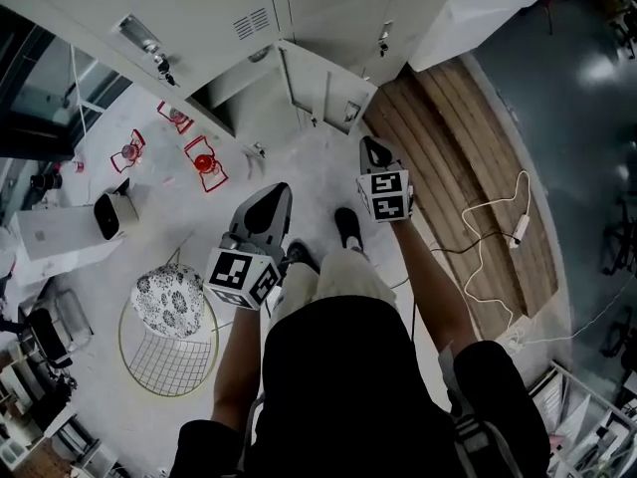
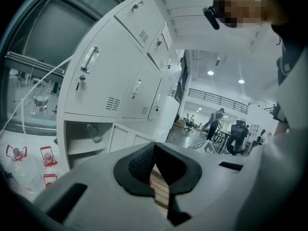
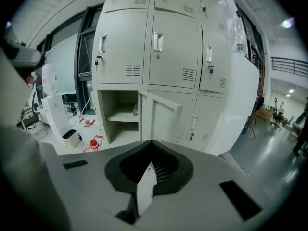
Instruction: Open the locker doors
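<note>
I hold my left hand-held gripper [image 2: 154, 148] and right hand-held gripper [image 3: 151, 153] in the air facing the lockers [image 3: 154, 57], both closed on nothing. The bottom-left locker door [image 3: 161, 113] stands open; the other doors I can see are shut

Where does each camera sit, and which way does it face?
Head view: on the head, looking down at floor, lockers; left claw, right claw, legs show.
Left gripper view: on left claw, lockers seen slantwise; shut jaws show.
Right gripper view: on right claw, lockers seen squarely; shut jaws show.
All share the open locker.
</note>
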